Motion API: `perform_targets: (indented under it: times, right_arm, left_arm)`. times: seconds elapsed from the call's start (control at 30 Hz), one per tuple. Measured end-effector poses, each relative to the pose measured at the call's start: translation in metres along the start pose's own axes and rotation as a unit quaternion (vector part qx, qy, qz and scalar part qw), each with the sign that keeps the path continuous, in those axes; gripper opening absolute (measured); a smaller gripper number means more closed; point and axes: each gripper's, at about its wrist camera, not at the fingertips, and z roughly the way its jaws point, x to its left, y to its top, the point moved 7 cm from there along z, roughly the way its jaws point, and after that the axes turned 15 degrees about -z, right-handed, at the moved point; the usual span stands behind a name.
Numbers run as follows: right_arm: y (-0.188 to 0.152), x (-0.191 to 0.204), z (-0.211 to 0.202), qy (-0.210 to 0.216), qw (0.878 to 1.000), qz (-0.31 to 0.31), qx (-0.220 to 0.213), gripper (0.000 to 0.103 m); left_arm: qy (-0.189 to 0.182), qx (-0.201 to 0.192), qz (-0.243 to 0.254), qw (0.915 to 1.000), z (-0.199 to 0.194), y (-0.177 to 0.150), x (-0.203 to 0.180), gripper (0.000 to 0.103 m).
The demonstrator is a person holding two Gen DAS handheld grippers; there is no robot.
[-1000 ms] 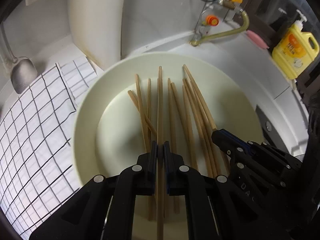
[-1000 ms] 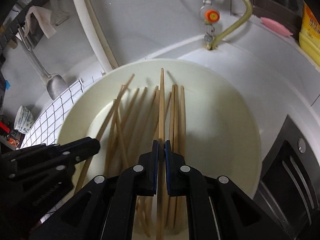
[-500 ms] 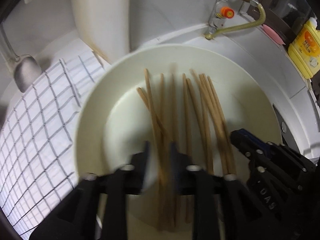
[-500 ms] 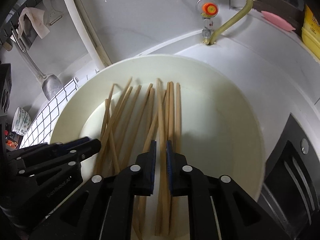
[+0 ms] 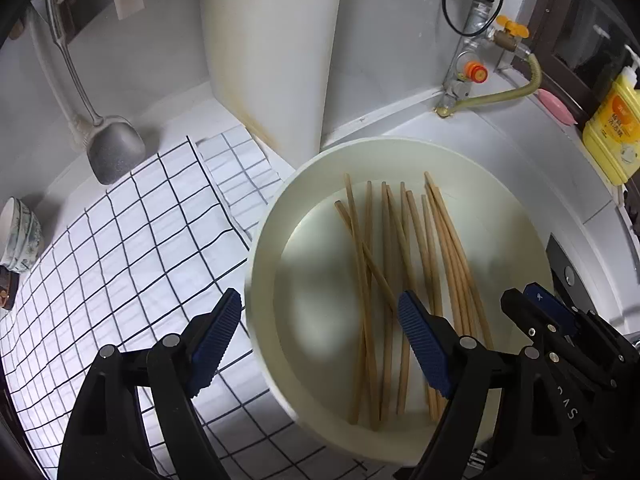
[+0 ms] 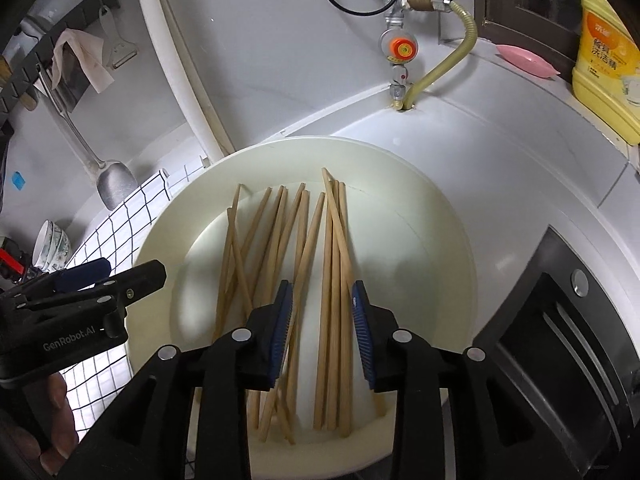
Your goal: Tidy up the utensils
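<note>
Our left gripper point(image 5: 320, 334) and right gripper point(image 6: 322, 330) have just been opening; both stand apart, empty, above the loose pale wooden chopsticks point(image 6: 304, 280) in the wide cream plastic basin point(image 6: 448, 240). We should single out one matched pair, then close squarely mid-shaft.

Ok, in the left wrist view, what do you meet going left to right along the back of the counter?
Patterned bowl → metal spatula → checked cloth → cream plate holding wooden chopsticks → pink soap dish → yellow detergent bottle.
</note>
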Motion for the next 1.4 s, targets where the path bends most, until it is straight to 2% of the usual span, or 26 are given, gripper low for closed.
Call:
perform_targets:
  times: [0.37, 0.6, 1.1, 1.2, 1.4]
  right_arm:
    - [-0.005, 0.013, -0.034, -0.008, 1.000, -0.008, -0.014, 0.032]
    - [-0.004, 0.018, -0.043, -0.009, 1.000, -0.013, -0.017, 0.033]
    - [-0.004, 0.025, -0.050, -0.009, 1.000, -0.017, -0.020, 0.040]
    - [-0.004, 0.026, -0.050, -0.008, 1.000, -0.018, -0.021, 0.044]
    - [-0.003, 0.028, -0.056, -0.009, 0.999, -0.018, -0.026, 0.049]
  left_arm:
    - [-0.006, -0.029, -0.002, 0.9996, -0.037, 0.000, 0.001, 0.079]
    - [0.002, -0.036, -0.007, 0.9993, -0.047, -0.003, 0.007, 0.080]
    - [0.014, -0.055, -0.015, 0.9983, -0.060, -0.004, 0.014, 0.091]
    - [0.016, -0.058, -0.018, 0.9980, -0.062, -0.004, 0.017, 0.095]
    - [0.021, -0.063, -0.019, 0.9976, -0.066, -0.003, 0.019, 0.096]
